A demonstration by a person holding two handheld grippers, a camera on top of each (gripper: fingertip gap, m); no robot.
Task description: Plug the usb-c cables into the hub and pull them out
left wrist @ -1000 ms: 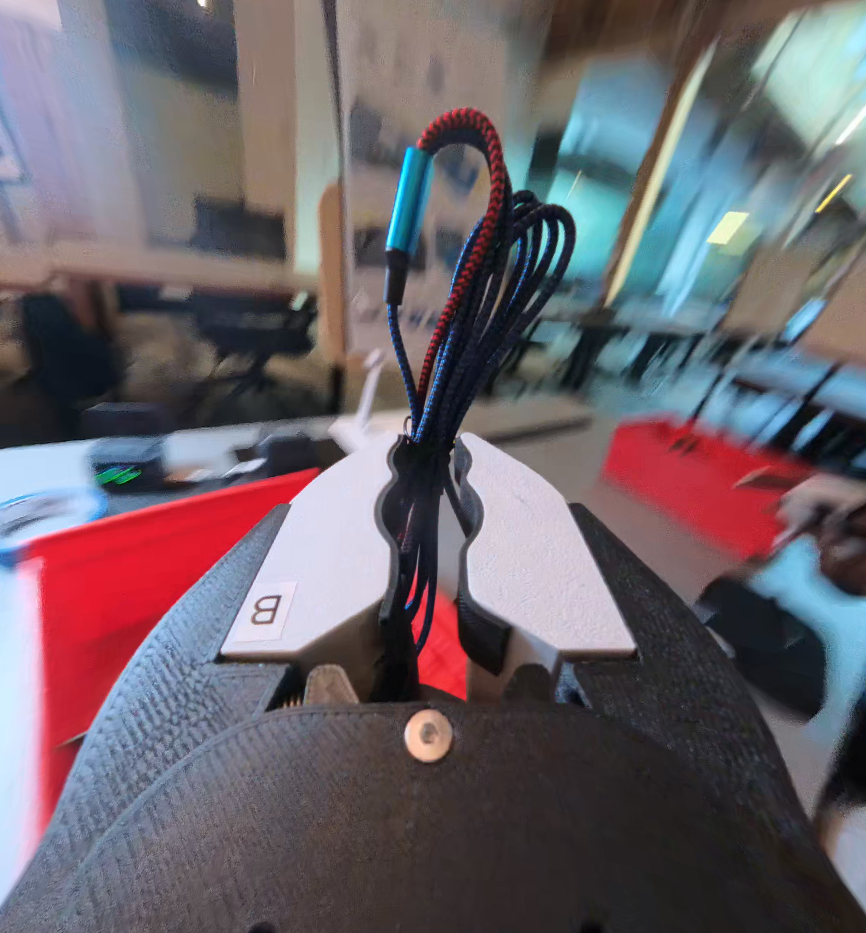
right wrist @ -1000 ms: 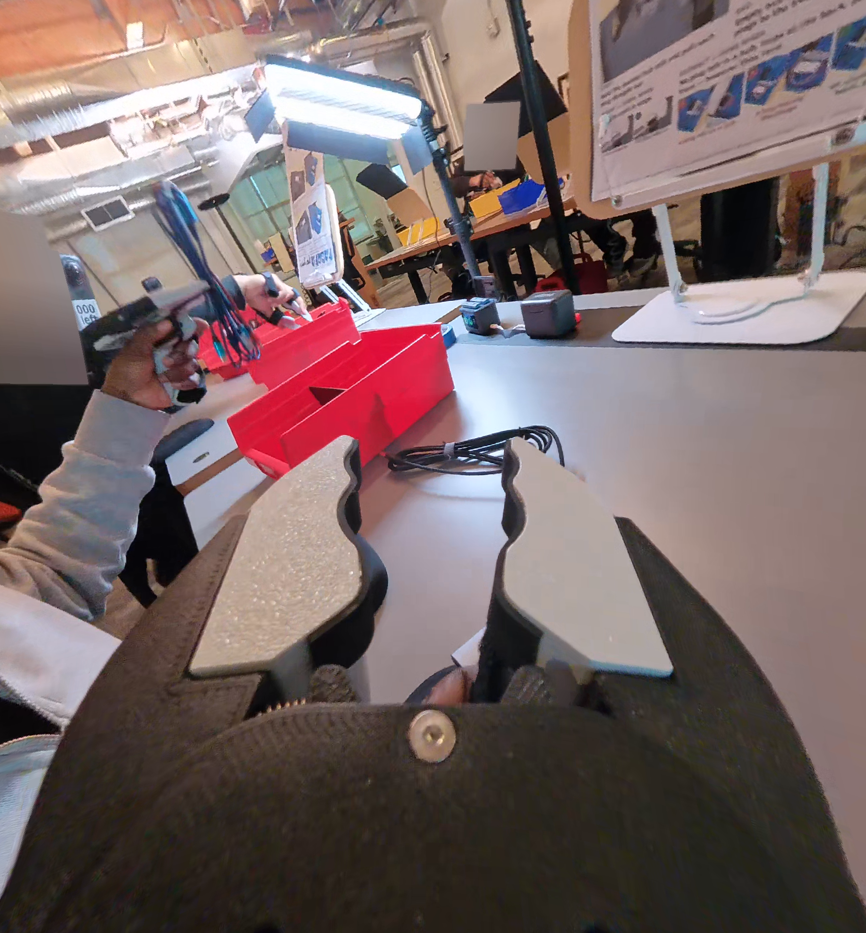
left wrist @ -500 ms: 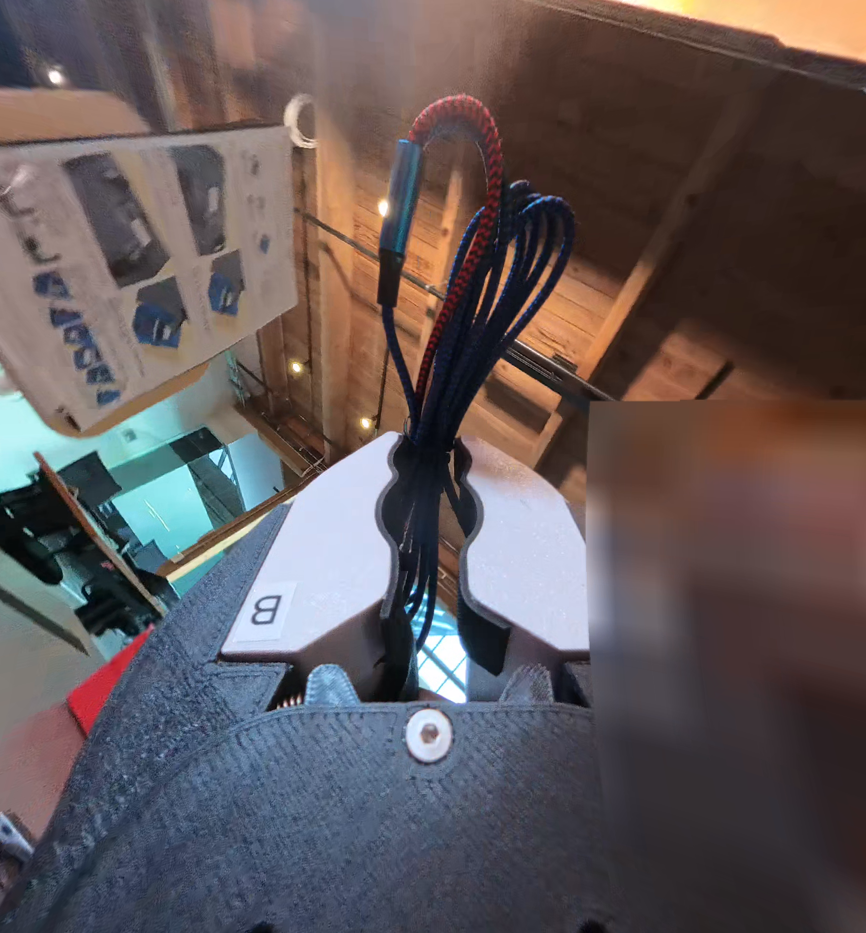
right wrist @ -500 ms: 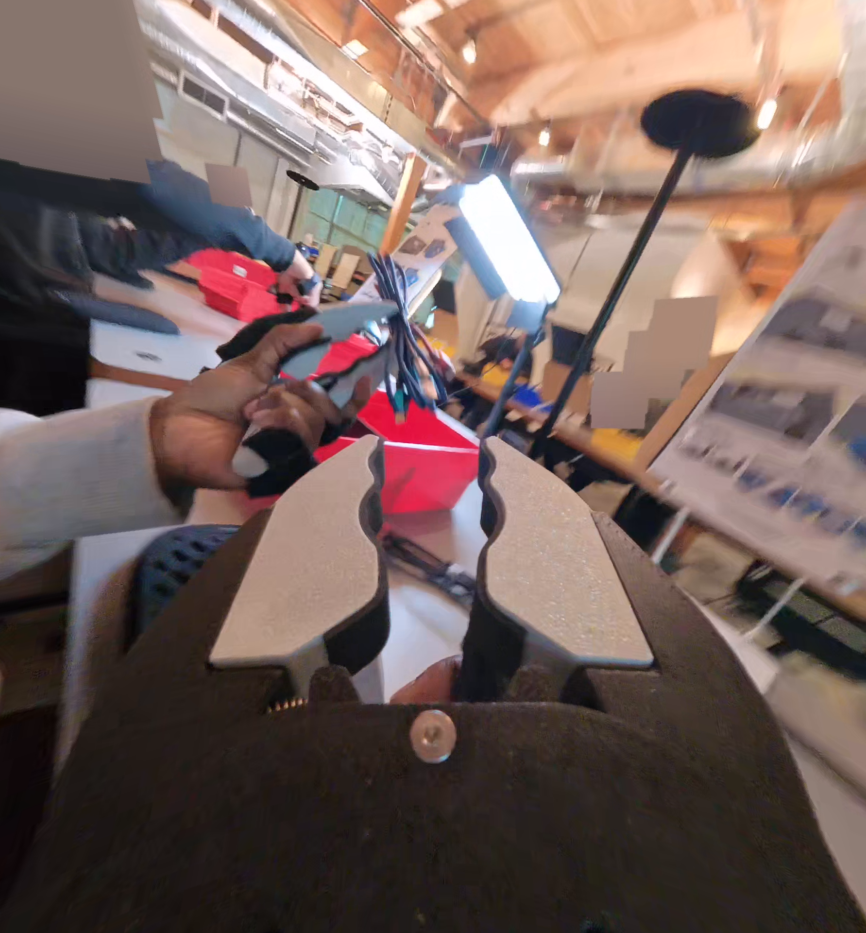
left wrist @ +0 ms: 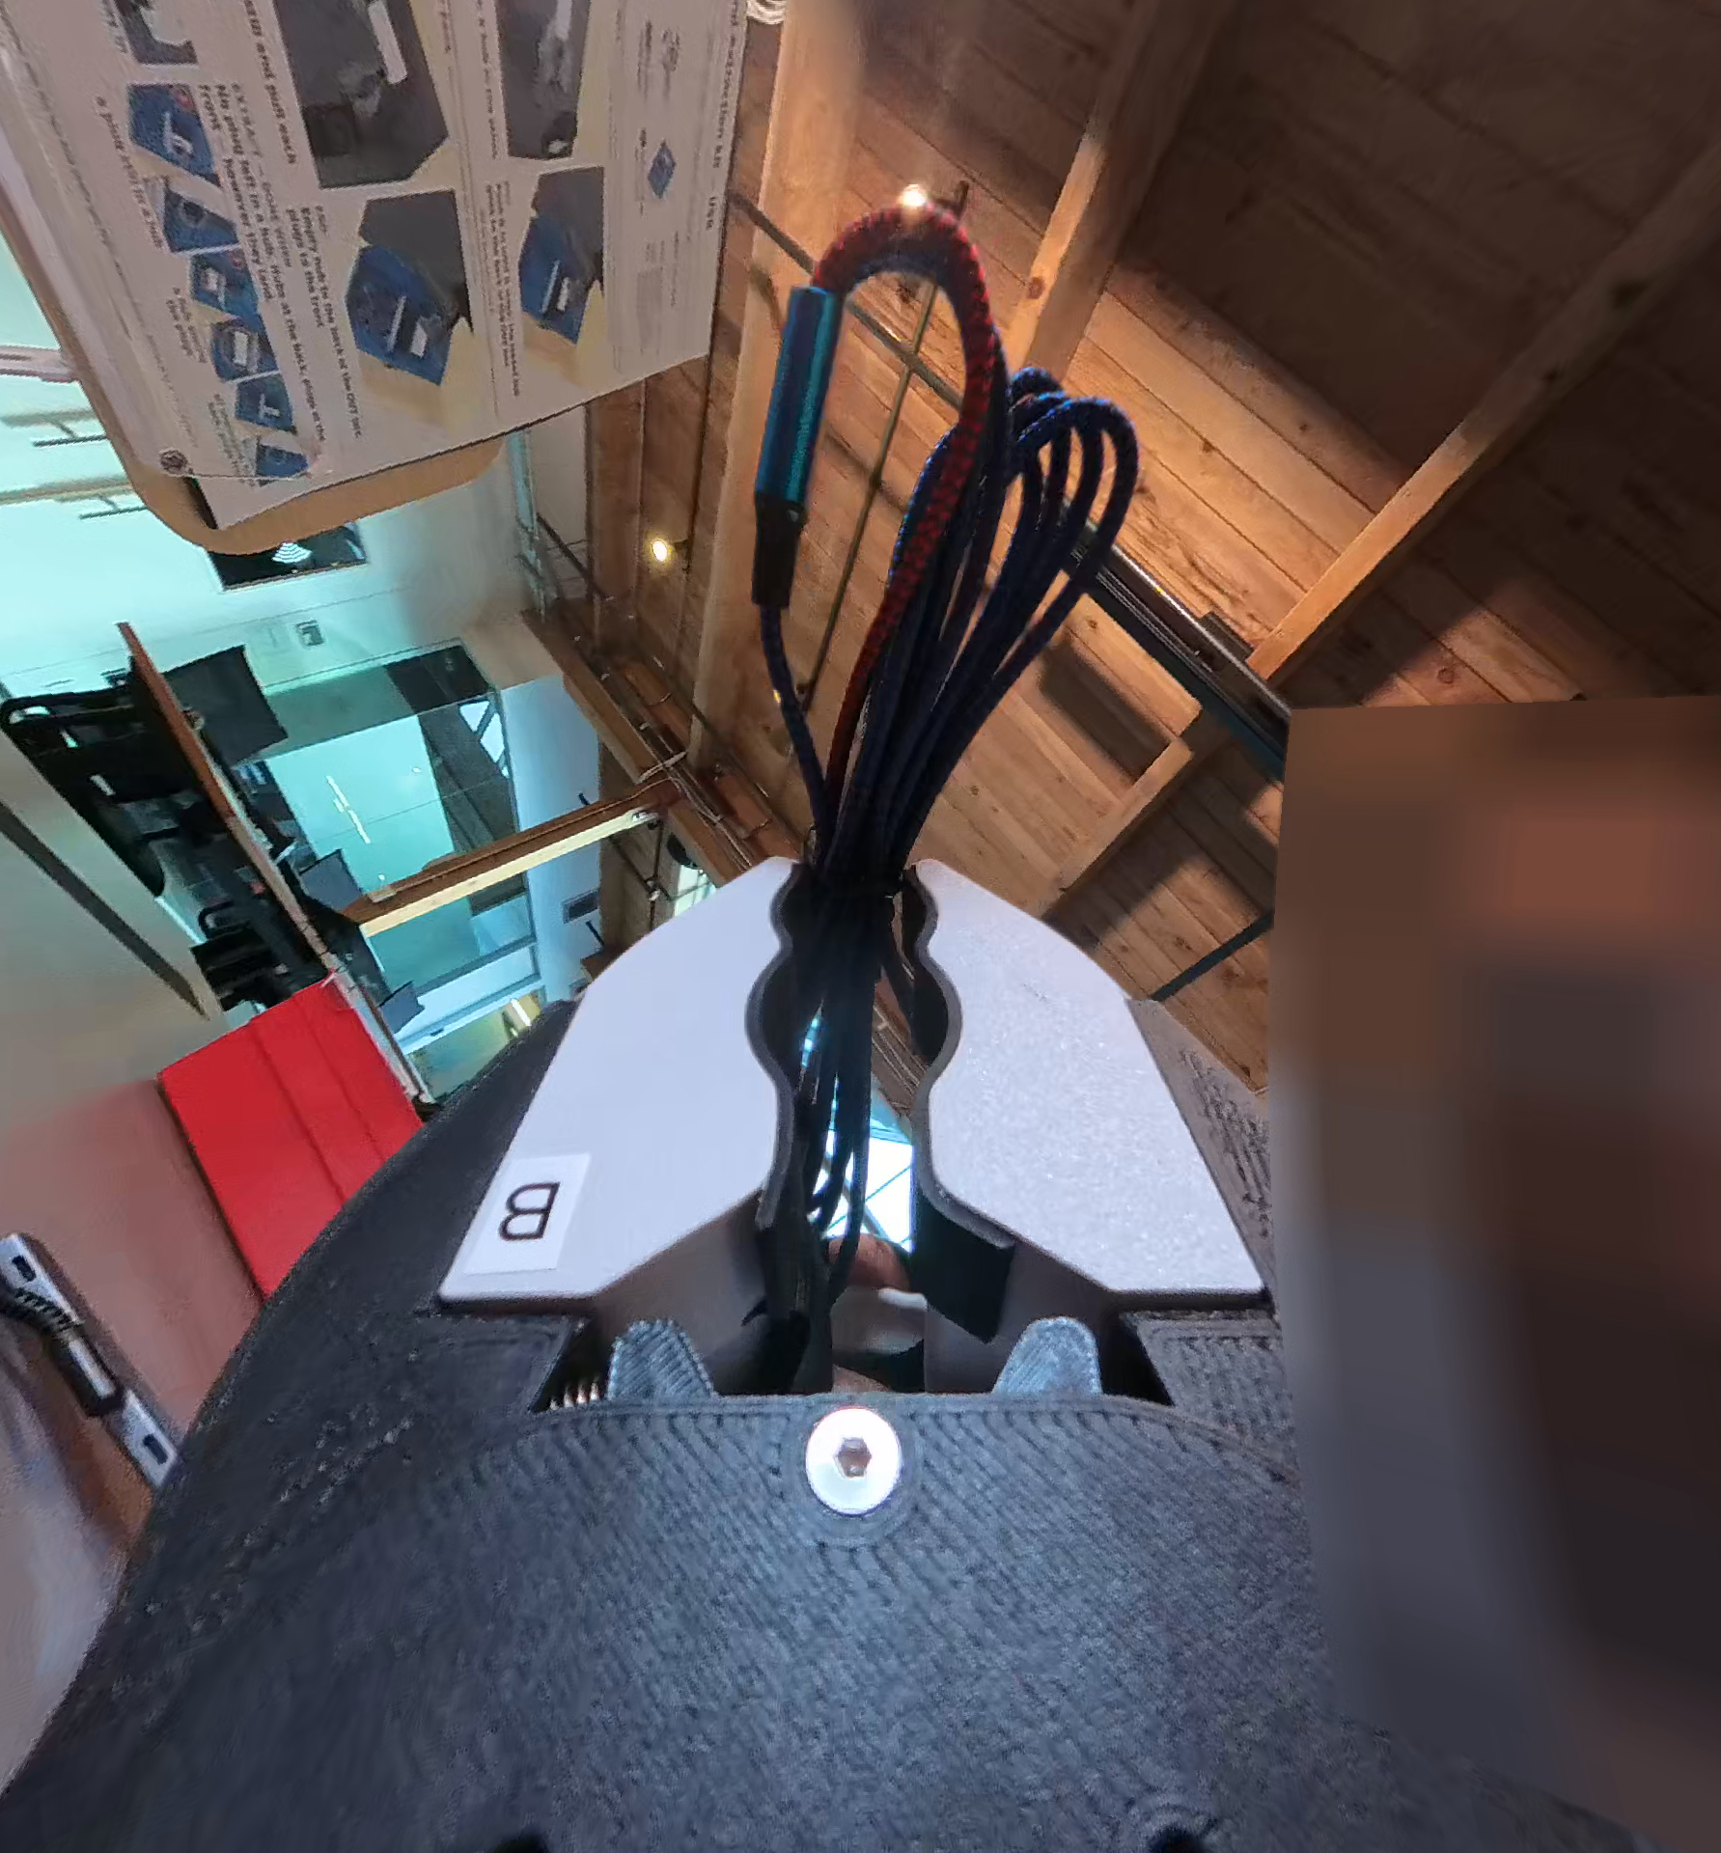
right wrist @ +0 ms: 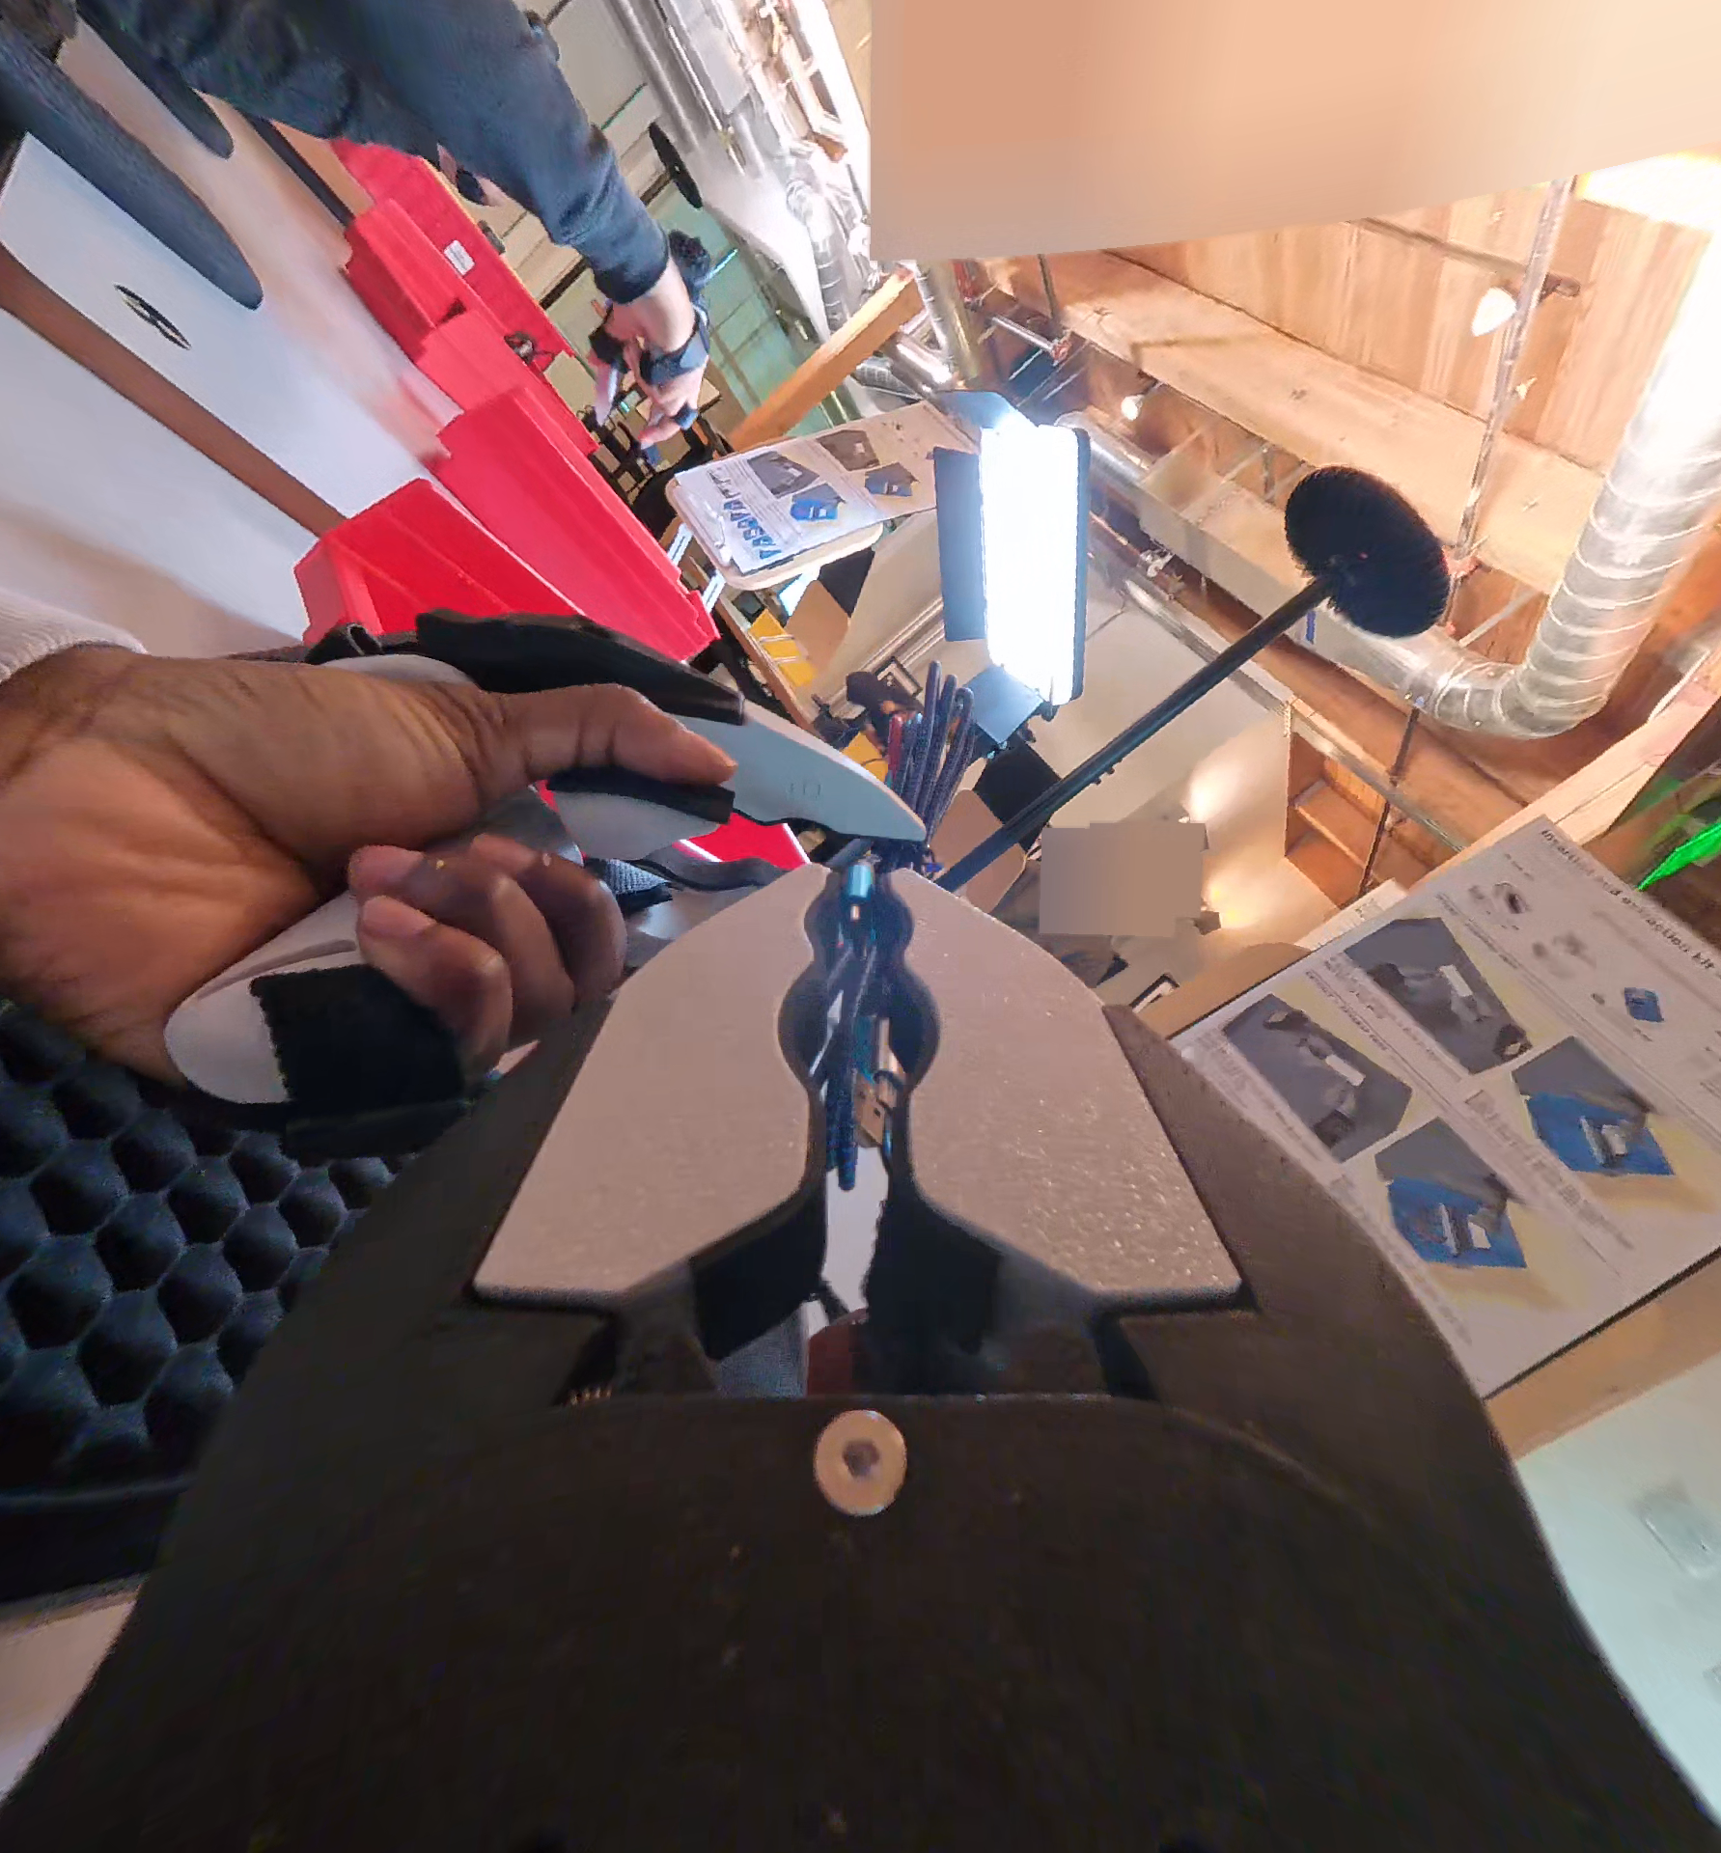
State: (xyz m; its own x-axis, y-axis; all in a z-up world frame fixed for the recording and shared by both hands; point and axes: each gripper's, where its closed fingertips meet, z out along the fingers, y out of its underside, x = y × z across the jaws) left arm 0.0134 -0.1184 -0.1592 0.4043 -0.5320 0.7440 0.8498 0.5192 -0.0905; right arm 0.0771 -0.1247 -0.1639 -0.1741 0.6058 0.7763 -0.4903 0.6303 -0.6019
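A blurred patch covers the right of the left wrist view and another the top of the right wrist view, and the lower ends of the cable bundle (left wrist: 946, 622) sink out of sight between grey fingers. The bundle is braided cord, dark blue with one red strand, looped and tied, with a smooth blue metal plug sleeve (left wrist: 794, 396). The left gripper (left wrist: 848, 887), tilted up toward the wooden ceiling (left wrist: 1337, 331), is clamped on the bundle, while the right gripper (right wrist: 861, 887) has closed around its dangling ends (right wrist: 851, 1063) just beside the person's hand (right wrist: 264, 832)
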